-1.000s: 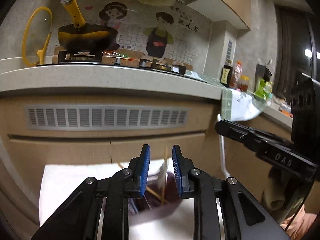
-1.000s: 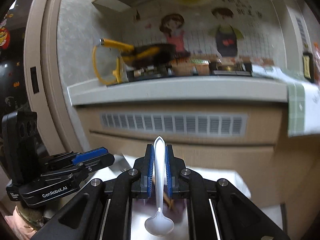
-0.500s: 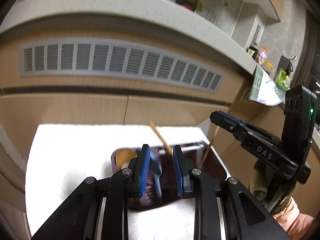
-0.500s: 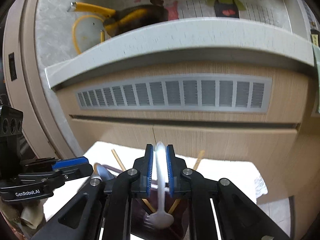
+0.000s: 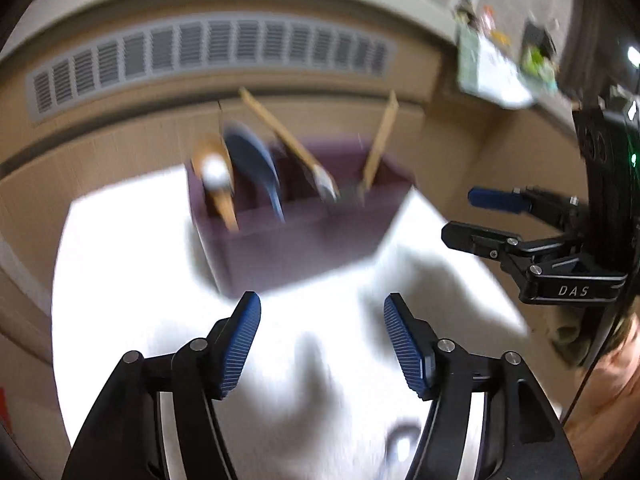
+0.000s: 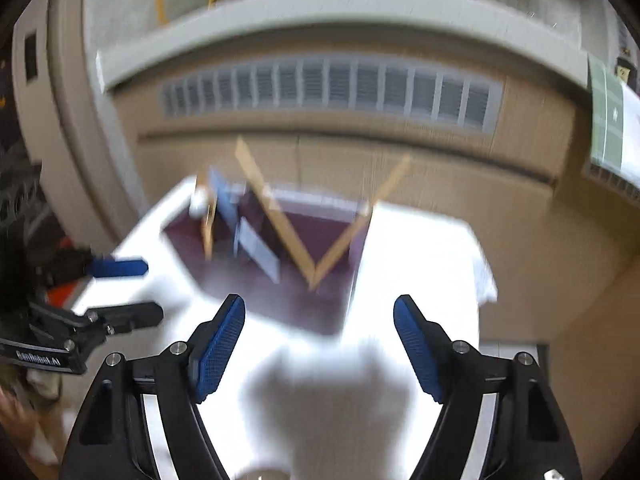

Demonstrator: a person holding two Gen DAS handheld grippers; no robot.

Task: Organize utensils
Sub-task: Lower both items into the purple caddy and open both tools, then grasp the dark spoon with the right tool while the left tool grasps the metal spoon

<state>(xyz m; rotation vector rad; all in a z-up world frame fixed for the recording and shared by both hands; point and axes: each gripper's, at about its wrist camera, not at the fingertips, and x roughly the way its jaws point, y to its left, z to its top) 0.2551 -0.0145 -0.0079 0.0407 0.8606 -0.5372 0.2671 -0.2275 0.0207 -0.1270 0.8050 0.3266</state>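
Both the left gripper (image 5: 322, 340) and right gripper (image 6: 318, 344) have just spread their fingers wide and empty, near the purple holder (image 5: 304, 248), its utensils standing sorted.

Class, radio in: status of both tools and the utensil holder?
Left tool open, empty, jaws just opened. Right tool the same. Holder ahead on white cloth, utensils standing in it. Nothing in the way.

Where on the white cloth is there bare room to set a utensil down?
Bare white cloth lies left of the purple organizer, and more in front of it, under the left gripper. The organizer itself is crowded with chopsticks and spoons.
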